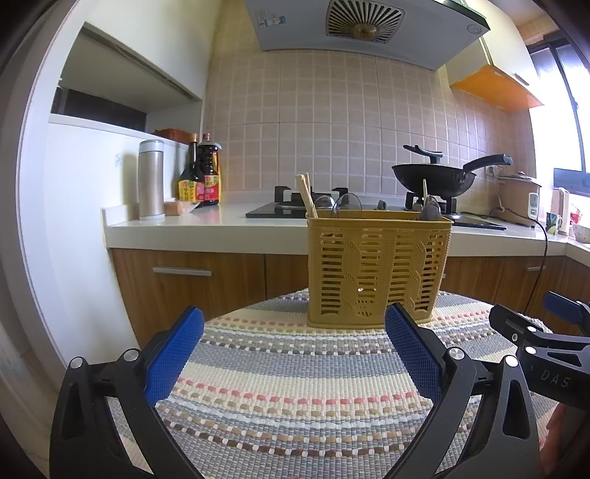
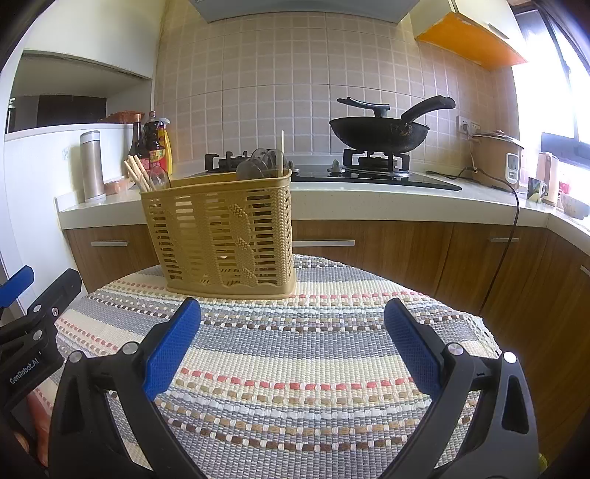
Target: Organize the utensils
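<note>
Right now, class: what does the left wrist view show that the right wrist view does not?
Only the left wrist view shows the range hood vent overhead and the right tongs at its edge. Only the right wrist view shows a wall socket and the left tongs. Both share the yellow utensil basket with chopsticks, the striped mat and the black wok.

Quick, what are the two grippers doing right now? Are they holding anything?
Left gripper: open, holding nothing.
Right gripper: open, holding nothing.
</note>
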`<state>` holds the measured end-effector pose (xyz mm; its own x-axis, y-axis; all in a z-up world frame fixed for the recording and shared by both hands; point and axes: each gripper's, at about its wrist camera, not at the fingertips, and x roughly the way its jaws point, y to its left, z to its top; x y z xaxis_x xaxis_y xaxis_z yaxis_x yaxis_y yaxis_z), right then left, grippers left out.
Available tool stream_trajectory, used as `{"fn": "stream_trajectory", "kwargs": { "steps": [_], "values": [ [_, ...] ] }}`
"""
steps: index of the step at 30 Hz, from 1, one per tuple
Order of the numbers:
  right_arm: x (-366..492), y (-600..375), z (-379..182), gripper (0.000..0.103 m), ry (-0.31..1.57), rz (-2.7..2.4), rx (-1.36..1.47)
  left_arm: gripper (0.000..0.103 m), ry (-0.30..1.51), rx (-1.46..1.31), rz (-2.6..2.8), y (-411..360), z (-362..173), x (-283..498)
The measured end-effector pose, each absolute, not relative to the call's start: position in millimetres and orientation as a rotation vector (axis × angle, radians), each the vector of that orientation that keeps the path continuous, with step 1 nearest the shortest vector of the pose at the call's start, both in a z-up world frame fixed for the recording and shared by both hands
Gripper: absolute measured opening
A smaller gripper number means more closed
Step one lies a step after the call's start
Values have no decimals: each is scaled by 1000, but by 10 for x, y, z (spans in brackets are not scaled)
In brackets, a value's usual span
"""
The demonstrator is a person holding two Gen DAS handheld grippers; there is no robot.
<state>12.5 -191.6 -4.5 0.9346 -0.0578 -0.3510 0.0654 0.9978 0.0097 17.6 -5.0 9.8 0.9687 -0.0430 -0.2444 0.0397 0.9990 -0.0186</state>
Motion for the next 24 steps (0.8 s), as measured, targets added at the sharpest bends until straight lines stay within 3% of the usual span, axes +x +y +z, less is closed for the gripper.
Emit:
{"fn": "stream_trajectory", "kwargs": {
  "steps": [24],
  "values": [
    [148, -1912, -62, 95, 368, -69, 16, 95, 268, -18, -40, -49, 84, 209]
  ]
}}
